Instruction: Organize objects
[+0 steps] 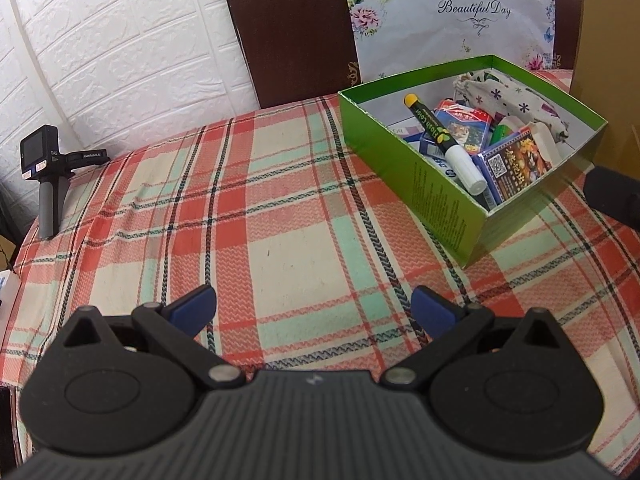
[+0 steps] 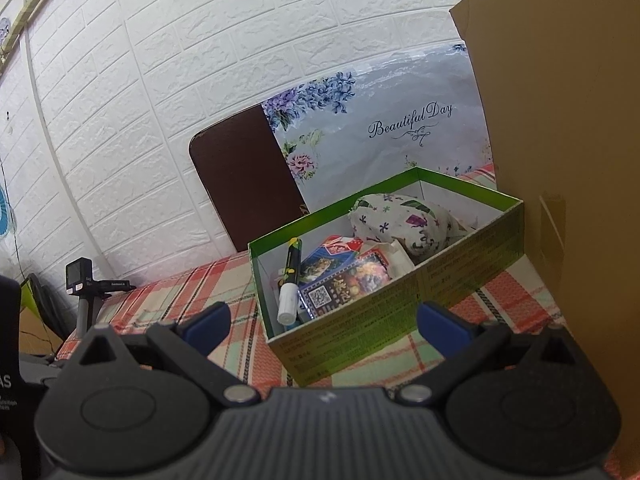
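A green open box (image 1: 440, 196) (image 2: 384, 320) stands on the plaid tablecloth at the right. Inside lie a black marker with a white cap (image 1: 448, 144) (image 2: 290, 288), card packs (image 1: 516, 160) (image 2: 344, 284) and a floral cloth pouch (image 1: 516, 98) (image 2: 400, 220). My left gripper (image 1: 314, 304) hovers open over bare cloth, left of and nearer than the box, with nothing between its blue-tipped fingers. My right gripper (image 2: 324, 322) is open too, just in front of the box's near wall and holding nothing. Its dark body shows at the left wrist view's right edge.
A small camera on a grip stand (image 1: 46, 176) (image 2: 86, 292) stands at the table's left edge. A brown chair back (image 1: 292, 32) and a floral bag (image 1: 452, 16) rise behind the table. A cardboard panel (image 2: 560, 160) stands close on the right, beside the box.
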The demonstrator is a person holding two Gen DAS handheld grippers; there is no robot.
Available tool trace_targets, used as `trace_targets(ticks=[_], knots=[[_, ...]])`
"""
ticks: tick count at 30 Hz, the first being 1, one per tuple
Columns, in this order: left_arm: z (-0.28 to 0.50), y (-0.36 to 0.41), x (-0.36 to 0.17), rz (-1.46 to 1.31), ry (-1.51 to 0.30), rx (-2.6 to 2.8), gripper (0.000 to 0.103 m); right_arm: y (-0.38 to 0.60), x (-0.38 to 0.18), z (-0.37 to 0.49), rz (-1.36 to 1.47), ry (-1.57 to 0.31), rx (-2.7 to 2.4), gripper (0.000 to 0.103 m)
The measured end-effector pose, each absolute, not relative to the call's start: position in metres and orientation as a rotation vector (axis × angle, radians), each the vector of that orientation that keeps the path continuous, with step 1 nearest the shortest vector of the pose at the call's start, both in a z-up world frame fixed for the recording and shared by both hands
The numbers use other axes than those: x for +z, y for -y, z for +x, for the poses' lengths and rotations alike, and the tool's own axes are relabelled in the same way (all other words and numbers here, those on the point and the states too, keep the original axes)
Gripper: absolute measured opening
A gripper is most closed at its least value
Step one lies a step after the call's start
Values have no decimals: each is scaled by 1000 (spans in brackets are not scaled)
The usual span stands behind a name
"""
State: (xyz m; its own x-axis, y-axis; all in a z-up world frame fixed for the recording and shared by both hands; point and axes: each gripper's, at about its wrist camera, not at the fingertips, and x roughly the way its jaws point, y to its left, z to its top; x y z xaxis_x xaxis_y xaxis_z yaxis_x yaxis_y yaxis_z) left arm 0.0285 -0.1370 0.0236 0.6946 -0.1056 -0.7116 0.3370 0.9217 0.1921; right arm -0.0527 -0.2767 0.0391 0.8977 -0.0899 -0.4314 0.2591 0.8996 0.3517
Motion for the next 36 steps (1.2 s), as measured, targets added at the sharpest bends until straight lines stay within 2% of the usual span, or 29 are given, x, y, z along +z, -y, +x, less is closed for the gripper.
trace_targets(ticks=[36], knots=[[23, 141, 25, 327, -766, -273, 103, 279, 39, -54, 403, -417, -189, 103]])
